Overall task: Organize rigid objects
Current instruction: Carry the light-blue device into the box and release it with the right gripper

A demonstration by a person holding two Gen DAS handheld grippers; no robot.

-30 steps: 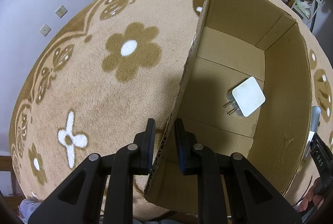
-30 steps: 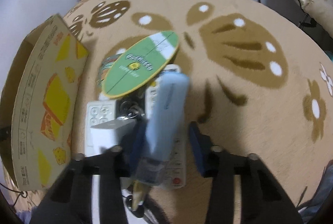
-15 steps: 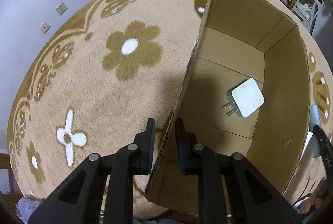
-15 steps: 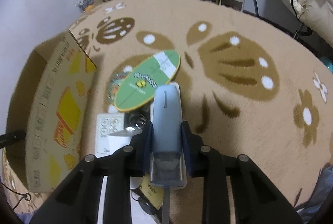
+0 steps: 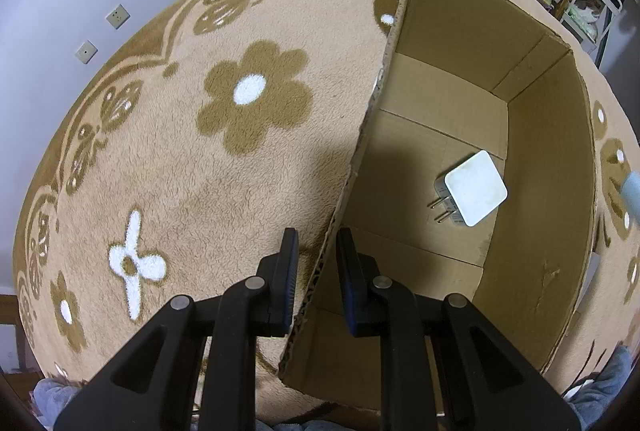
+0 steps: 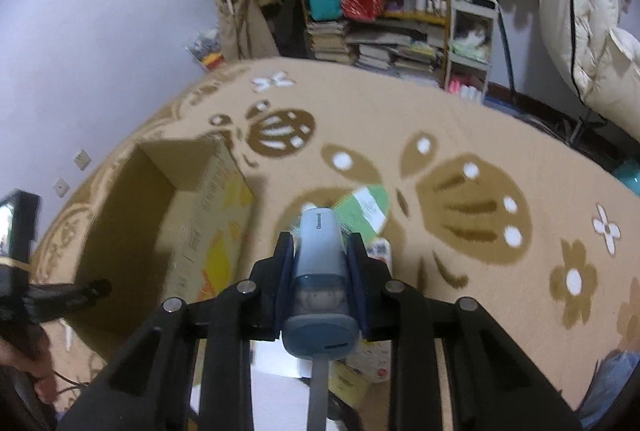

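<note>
The tan plush carpet with brown flower and butterfly patterns (image 5: 168, 167) carries everything. On it stands the open brown cardboard box (image 5: 536, 199), whose near wall sits between the fingers of the left gripper (image 5: 317, 263); the fingers straddle that wall, but whether they actually pinch it I cannot tell. On the box floor, toward its right wall, lies a white square plug-in charger (image 5: 476, 193). The right gripper (image 6: 320, 263) is clamped on a pale blue plastic oblong device with a darker blue cap end (image 6: 320, 251), lifted above the carpet just right of the box, over the remaining clutter, including a green oval card (image 6: 366, 207).

Risks: the smooth device may slip or pivot between the fingers; swinging low could strike the box's right wall and tip it if the left hold is loose.
</note>
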